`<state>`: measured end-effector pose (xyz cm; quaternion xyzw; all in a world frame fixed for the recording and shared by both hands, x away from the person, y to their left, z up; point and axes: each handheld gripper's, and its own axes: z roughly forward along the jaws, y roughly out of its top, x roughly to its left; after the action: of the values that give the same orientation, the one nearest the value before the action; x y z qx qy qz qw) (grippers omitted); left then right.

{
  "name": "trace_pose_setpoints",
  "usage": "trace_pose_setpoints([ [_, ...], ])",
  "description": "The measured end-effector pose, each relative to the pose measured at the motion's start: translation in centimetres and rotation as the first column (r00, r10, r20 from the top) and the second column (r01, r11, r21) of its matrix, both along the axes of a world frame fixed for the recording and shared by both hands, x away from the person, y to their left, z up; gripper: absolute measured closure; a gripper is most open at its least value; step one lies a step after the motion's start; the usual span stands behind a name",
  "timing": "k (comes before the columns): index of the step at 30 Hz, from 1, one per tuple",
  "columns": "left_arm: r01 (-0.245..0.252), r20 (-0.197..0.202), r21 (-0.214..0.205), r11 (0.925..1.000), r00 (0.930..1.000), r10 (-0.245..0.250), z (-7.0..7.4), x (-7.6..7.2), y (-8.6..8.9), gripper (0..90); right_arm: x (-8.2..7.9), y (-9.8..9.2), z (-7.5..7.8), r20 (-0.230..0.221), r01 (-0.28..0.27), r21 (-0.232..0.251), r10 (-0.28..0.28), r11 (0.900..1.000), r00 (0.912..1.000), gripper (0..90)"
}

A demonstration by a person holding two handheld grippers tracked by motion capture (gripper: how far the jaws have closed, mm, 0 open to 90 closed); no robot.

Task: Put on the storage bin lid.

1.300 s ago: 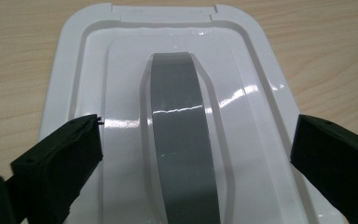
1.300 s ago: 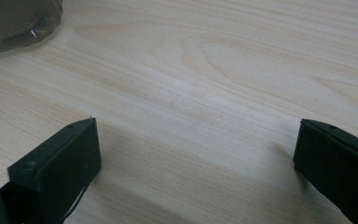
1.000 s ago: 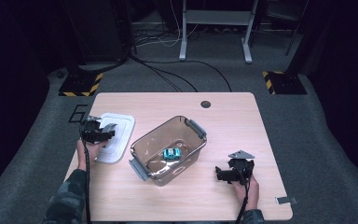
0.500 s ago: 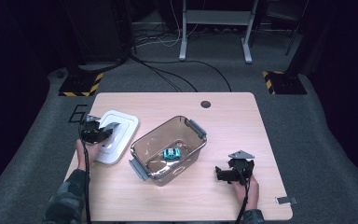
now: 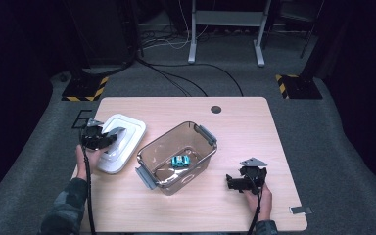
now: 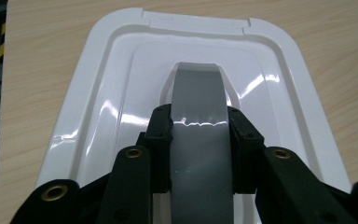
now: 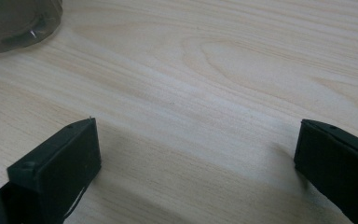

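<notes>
1. My left tool point(image 6: 199, 140) is clamped on the grey handle point(image 6: 199, 116) that runs down the middle of the white lid point(image 5: 122, 142); its jaws have just been closing, and the pads now press on either side of that handle.
2. The lid sits at the left end of the desk point(image 5: 254, 127), just beside the clear plastic box point(image 5: 176, 156) and not yet on it. From the high view I cannot tell whether it rests flat or is already tipped off the wood.
3. The box stands open near the middle of the desk, set at an angle, with grey latches at both ends and a small teal toy car point(image 5: 180, 161) lying on its floor.
4. My right tool point(image 5: 247, 180) is to the right of the box, jaws spread wide with nothing between them, just bare wood below in the right gripper view.
5. I judge the step in hand to be picking up the lid to close the box. Next I should carry it right, turn it to match the box's slant, and lower it squarely onto the rim; the right tool could steady the box.
</notes>
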<state>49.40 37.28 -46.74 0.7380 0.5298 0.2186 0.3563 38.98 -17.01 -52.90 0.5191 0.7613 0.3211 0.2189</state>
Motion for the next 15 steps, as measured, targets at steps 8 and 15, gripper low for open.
trace_pose_setpoints([
  [8, 0.011, 0.009, -0.017, 0.9998, 0.9999, -0.011, 1.7, -0.5, 0.3, 66.8, 0.0, 0.0, 0.0, 0.0, 0.0, 0.001, 0.0, 1.0, 1.0, 0.0],
  [15, 0.038, 0.034, -0.017, 0.9991, 0.9987, -0.037, 3.6, -1.3, 0.0, 66.8, 0.0, 0.0, 0.0, 0.0, 0.002, 0.001, -0.002, 1.0, 1.0, 0.0],
])
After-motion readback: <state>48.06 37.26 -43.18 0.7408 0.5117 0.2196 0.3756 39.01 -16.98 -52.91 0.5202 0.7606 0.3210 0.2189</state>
